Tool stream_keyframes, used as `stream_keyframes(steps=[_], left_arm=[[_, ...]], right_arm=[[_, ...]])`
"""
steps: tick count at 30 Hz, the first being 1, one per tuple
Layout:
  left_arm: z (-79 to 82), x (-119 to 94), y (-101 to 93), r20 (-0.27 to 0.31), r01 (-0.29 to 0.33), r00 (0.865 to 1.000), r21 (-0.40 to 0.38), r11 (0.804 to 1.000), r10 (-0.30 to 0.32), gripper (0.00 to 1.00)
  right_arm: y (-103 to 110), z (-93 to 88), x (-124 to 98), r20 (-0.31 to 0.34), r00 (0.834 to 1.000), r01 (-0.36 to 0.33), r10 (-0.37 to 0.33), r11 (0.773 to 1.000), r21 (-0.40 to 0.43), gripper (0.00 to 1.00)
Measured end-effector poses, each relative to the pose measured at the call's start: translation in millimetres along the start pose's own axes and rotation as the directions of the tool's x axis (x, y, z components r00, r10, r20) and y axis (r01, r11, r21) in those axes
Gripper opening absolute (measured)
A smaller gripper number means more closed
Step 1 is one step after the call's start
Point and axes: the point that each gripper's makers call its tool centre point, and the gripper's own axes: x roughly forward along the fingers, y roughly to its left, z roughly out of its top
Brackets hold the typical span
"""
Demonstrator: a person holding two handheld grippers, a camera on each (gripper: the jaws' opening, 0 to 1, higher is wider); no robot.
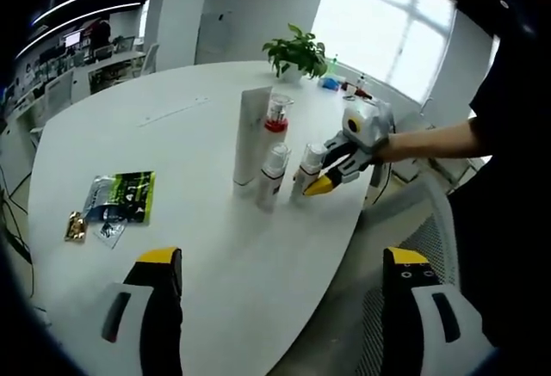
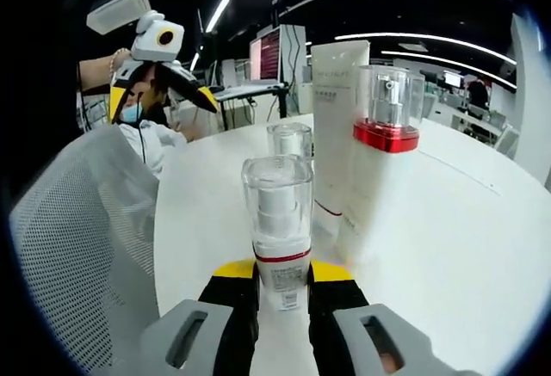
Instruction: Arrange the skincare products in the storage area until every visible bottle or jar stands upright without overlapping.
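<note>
Several skincare containers stand upright in a cluster on the white table (image 1: 172,118): a tall white tube (image 1: 252,139), a bottle with a red band and clear cap (image 1: 276,118), a small pump bottle (image 1: 274,174) and a small clear-capped bottle (image 1: 310,168). My right gripper (image 2: 280,269) is shut on that small bottle (image 2: 277,221) at its base, near the table's edge. Behind it rise the second small bottle (image 2: 288,139), the tube (image 2: 338,126) and the red-banded bottle (image 2: 383,161). My left gripper (image 1: 282,257) hangs open, well back from the cluster, with nothing between its fingers.
A green-and-black sachet (image 1: 125,195) and a small gold packet (image 1: 75,225) lie at the table's left. A potted plant (image 1: 297,49) stands at the far edge. A mesh chair (image 2: 77,247) sits beside the table, close to the bottles.
</note>
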Motion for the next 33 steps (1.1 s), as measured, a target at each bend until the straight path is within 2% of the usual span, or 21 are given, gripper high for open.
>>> stream_keyframes(steps=[9,11,13,14,16,20,25,27,33], left_arm=[[-0.6,0.0,-0.3,-0.007,0.0,1.0,0.012,1.0,0.0,0.92],[-0.8,0.0,-1.2,-0.009,-0.001,1.0,0.016,1.0,0.001,0.92],[-1.2,-0.1,-1.9,-0.01,-0.001,1.0,0.016,1.0,0.001,0.92],[-1.4,-0.4,-1.7,-0.009,-0.001,1.0,0.016,1.0,0.001,0.92],[-1.8,-0.6,-2.9,-0.01,0.0,1.0,0.016,1.0,0.001,0.92],[-3.0,-1.4,-3.5,-0.01,-0.002,1.0,0.015,1.0,0.002,0.92],[-4.4,-1.4,-4.1,-0.014,-0.004,1.0,0.011,1.0,0.004,0.92],[-4.8,-1.1,-4.2,-0.015,-0.005,1.0,0.009,1.0,0.005,0.92],[-5.7,0.5,-4.1,-0.017,-0.004,1.0,0.006,1.0,0.004,0.92]], right_arm=[[1.5,-2.0,0.8,-0.041,0.998,-0.044,0.041,0.997,-0.062,0.14],[2.8,-4.6,1.2,-0.065,0.997,-0.051,0.046,0.996,-0.073,0.18],[2.8,-6.1,1.3,-0.069,0.997,-0.051,0.046,0.996,-0.076,0.26],[2.8,-6.2,1.2,-0.069,0.997,-0.05,0.045,0.996,-0.075,0.27],[0.9,-12.4,0.5,-0.089,0.995,-0.04,0.036,0.998,-0.046,0.24],[1.6,-28.6,0.3,-0.145,0.989,-0.029,0.02,0.998,-0.06,0.23],[-3.4,-35.2,2.8,-0.14,0.99,-0.014,0.006,0.999,-0.05,0.18],[-3.5,-32.5,1.6,-0.149,0.989,-0.012,0.004,0.998,-0.056,0.12],[-9.7,-27.5,6.5,-0.146,0.989,-0.016,0.007,0.998,-0.059,0.12]])
